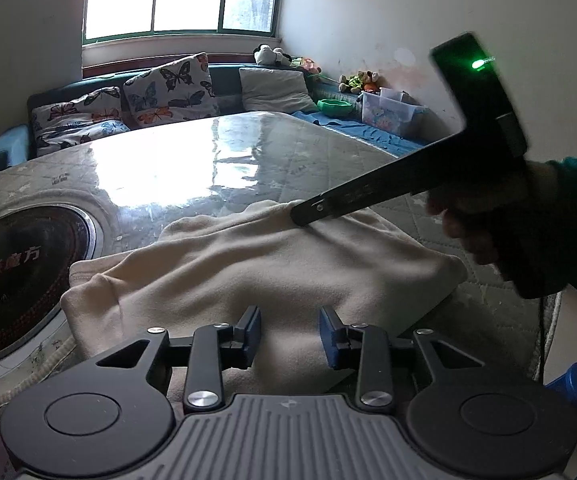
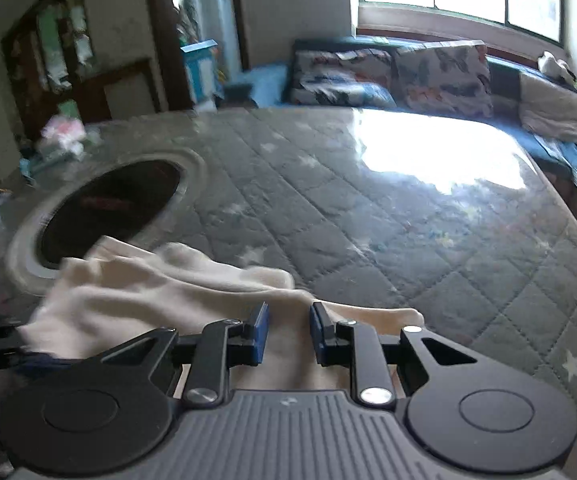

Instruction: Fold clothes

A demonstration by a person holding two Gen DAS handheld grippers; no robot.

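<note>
Here, a cream garment (image 1: 256,264) lies bunched on the quilted table (image 1: 176,168) beside a dark round inset (image 1: 20,276). Both grippers, left (image 1: 289,336) and right (image 2: 288,334), hover over it, fingers parted, holding nothing. Soft, light, floppy cloth; best pinched at an edge or corner.

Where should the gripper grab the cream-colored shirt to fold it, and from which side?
Probably the near edge of the cream garment, the part lying just ahead of the open left gripper. Come in low from the near side of the table. The cloth lies mostly flat there, so a finger could slide under the loose edge and pinch it.
</note>
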